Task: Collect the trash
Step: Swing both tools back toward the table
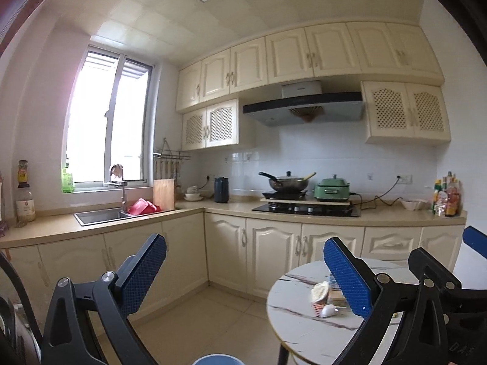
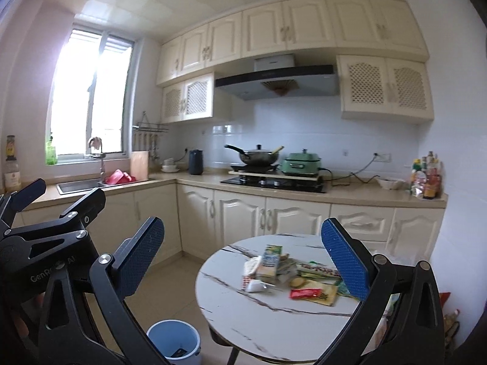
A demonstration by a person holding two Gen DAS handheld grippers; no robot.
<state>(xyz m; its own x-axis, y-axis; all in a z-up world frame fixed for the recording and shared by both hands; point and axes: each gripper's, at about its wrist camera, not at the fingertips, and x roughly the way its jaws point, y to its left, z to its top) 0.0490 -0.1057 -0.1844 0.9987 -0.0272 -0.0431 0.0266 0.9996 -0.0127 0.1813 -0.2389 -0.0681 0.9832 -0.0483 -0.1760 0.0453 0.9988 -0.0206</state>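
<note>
Hovering wide-open right gripper [image 2: 243, 255], left gripper [image 1: 246, 270] likewise, trash pile [image 2: 292, 273] on table [image 2: 274, 319] ahead

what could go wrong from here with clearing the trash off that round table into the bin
1. The wrappers and carton lie overlapped in a loose pile, so a grab may lift one piece and drag others off the round table.
2. The blue bin stands on the floor beside the table, low and partly hidden behind the right gripper; a drop could miss it.
3. The left gripper hangs close by, so the two may collide.
</note>
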